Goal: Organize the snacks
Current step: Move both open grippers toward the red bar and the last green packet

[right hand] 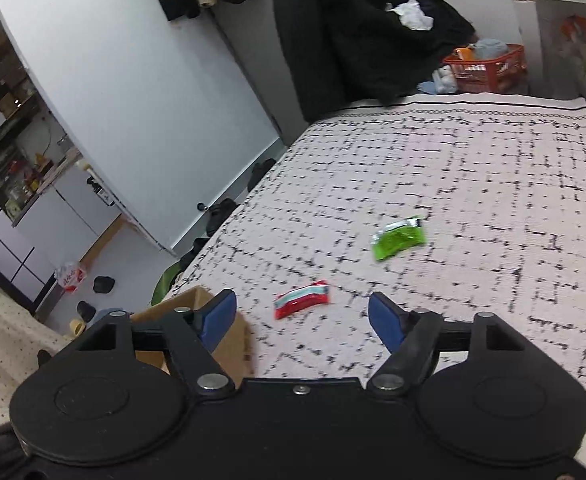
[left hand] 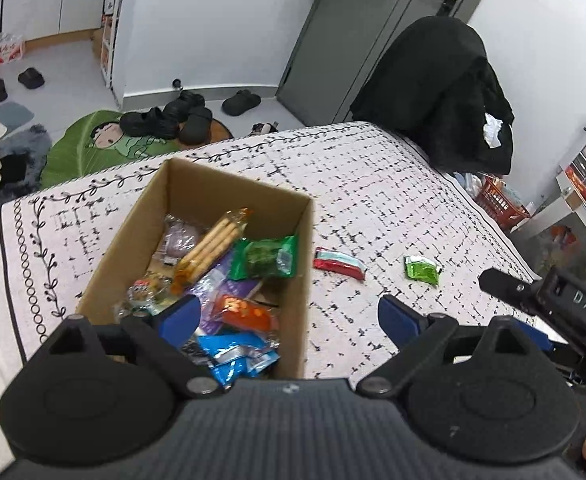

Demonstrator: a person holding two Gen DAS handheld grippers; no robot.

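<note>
Two snack packets (left hand: 338,263) outside box (left hand: 293,280)

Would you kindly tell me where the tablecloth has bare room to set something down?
Free: the tablecloth beyond the green packet, toward the black coat, and right of that packet. Crowded: the cardboard box is heaped with snacks, with the red packet just beside it.
</note>
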